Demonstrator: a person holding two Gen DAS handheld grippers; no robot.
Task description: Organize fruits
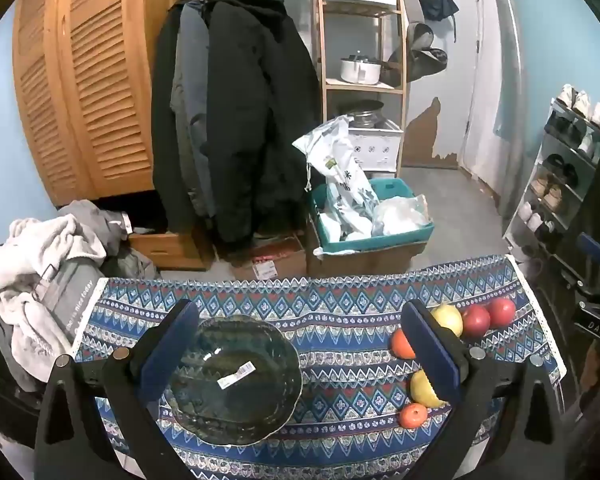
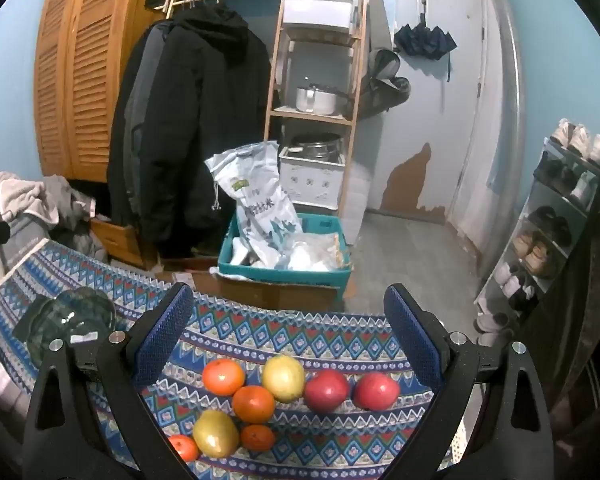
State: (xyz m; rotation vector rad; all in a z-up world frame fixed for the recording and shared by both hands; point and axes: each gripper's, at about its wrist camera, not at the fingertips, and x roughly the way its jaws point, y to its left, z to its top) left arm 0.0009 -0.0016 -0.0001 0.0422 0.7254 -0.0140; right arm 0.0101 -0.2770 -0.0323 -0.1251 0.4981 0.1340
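A dark glass bowl (image 1: pixel 236 376) with a white sticker sits on the patterned tablecloth (image 1: pixel 340 320), between my open left gripper's (image 1: pixel 300 332) blue pads. It also shows at the far left in the right wrist view (image 2: pixel 72 316). My right gripper (image 2: pixel 288 320) is open and empty above a cluster of fruit: several oranges (image 2: pixel 223 376), two yellow pears (image 2: pixel 283 377), and two red apples (image 2: pixel 326 390). The same fruit shows at the right of the left wrist view, with an apple (image 1: pixel 476 319) and a pear (image 1: pixel 448 318).
A pile of clothes (image 1: pixel 40 264) lies left of the table. Beyond the far edge stand a teal crate (image 1: pixel 380 236) with bags, hanging coats (image 1: pixel 236 120), a wooden shelf (image 1: pixel 360 84) and a shoe rack (image 1: pixel 560 184).
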